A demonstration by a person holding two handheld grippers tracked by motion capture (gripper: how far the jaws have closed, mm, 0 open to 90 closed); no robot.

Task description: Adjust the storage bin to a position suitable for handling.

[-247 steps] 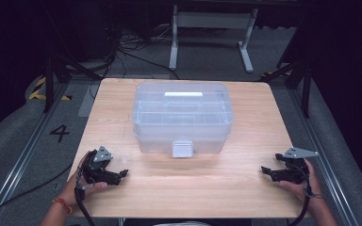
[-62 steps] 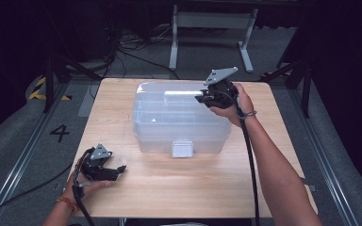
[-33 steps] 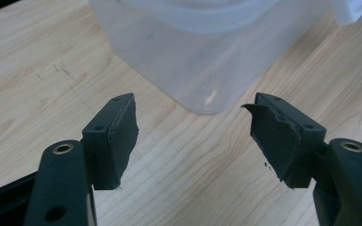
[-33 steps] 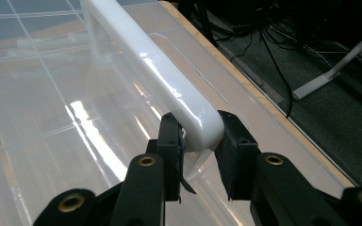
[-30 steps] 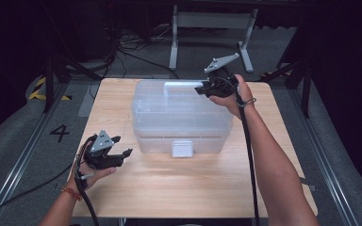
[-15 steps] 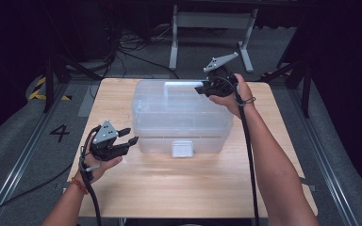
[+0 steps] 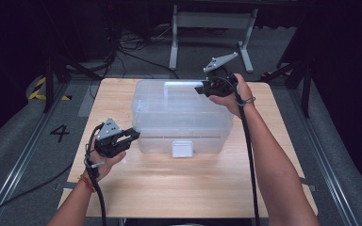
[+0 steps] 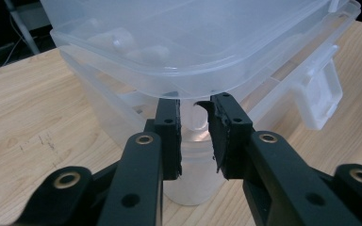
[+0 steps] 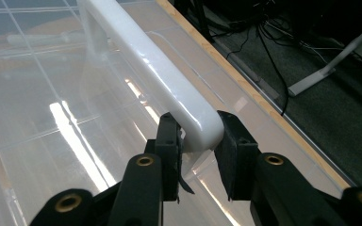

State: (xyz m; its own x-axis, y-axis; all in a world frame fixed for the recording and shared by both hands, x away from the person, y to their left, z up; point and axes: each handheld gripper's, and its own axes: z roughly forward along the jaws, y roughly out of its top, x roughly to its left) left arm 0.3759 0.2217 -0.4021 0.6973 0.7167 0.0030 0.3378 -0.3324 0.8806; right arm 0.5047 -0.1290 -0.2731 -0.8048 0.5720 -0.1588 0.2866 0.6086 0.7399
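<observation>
Here we are with the clear plastic box [image 7: 181, 115] sitting mid-table, centre of the high view, lid on and its white front latch [image 7: 182, 148] down. The right gripper [image 7: 206, 88], at the upper right of the box, has its jaws clamped on the end of the white handle [image 9: 160, 61] on the lid, as its own view shows plainly. The left gripper [image 7: 131, 137] is down at the box's lower-left corner, and its jaws have just been closing; in the left gripper view the rounded corner of the box wall stands between them, under the lid's rim, but I cannot tell whether the pads [image 8: 169, 136] actually press on it. So, by my reading, the handle is secured and the corner grab is nearly there. Lifting, moving or opening the box all look ahead; it rests flat on the table [image 7: 169, 183].
</observation>
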